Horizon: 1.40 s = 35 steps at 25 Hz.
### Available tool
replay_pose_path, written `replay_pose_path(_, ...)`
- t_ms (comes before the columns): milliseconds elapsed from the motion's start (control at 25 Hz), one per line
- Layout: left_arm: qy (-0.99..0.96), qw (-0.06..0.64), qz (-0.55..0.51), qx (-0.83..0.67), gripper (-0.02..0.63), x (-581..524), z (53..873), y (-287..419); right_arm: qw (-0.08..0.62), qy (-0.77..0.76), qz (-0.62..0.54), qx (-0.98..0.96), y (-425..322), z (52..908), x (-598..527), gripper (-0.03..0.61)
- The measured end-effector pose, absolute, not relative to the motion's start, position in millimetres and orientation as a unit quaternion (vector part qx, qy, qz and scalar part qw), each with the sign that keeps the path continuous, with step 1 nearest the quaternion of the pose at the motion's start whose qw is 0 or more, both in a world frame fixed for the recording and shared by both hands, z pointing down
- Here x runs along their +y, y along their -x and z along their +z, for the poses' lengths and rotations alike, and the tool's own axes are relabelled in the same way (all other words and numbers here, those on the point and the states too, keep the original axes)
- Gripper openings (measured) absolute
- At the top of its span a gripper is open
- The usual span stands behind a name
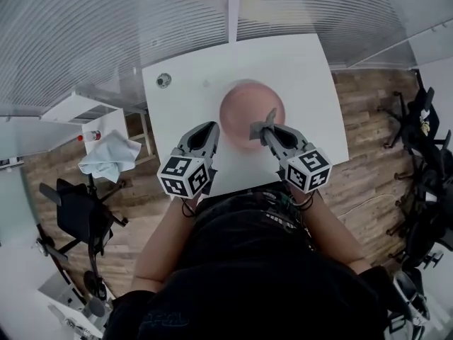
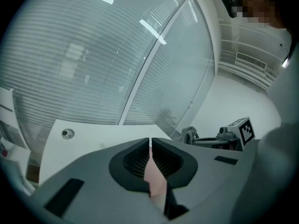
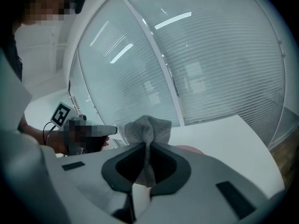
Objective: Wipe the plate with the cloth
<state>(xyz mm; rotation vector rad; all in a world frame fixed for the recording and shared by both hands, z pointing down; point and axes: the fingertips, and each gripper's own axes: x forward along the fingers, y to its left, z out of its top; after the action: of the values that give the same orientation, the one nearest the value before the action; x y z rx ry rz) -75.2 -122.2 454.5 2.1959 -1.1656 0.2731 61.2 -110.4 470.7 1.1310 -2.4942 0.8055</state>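
Note:
A round pink plate [image 1: 244, 108] lies in the middle of the white table [image 1: 297, 69]. My right gripper [image 1: 263, 127] is shut on a small grey knitted cloth [image 1: 270, 116], which bunches up past the jaw tips [image 3: 147, 125] over the plate's near right part. A sliver of the plate [image 3: 189, 149] shows beyond the jaws. My left gripper [image 1: 212, 127] hangs at the plate's near left edge, jaws shut. In the left gripper view the tips [image 2: 150, 141] meet, and the pink plate [image 2: 155, 181] shows through the gap under them. Whether either gripper touches the plate is not visible.
A small round metal fitting [image 1: 163, 80] sits in the table's far left corner. Glass walls with blinds stand behind the table. A pale blue cloth [image 1: 110, 154] lies on a side stand at the left, near a black chair [image 1: 81, 214]. Wooden floor surrounds the table.

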Motion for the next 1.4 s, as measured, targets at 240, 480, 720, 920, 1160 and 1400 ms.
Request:
replay_pose_path(240,-0.812,0.346,0.135,-0.451,0.021,-131,496,70,0.172,-0.399,0.293,-0.852,-77,503,-127,0.038)
replay_pose_path(480,-0.771,0.413,0.165,-0.457,0.068,-129,551,75,0.203,-0.408,0.305,-0.837,-87,534,-144,0.038)
replay_pose_path(720,-0.744,0.447,0.197,-0.455,0.138,-132,588,74,0.224,-0.404,0.333,-0.822,-88,560,-157,0.038)
replay_pose_path(920,-0.725,0.468,0.219,-0.456,0.147,-134,614,71,0.240,-0.400,0.344,-0.815,-89,575,-164,0.038)
replay_pose_path(1160,-0.707,0.485,0.231,-0.460,0.159,-144,641,73,0.260,-0.398,0.366,-0.800,-87,603,-177,0.038)
replay_pose_path(1400,-0.692,0.496,0.240,-0.466,0.169,-149,658,76,0.271,-0.412,0.385,-0.780,-87,624,-190,0.038)
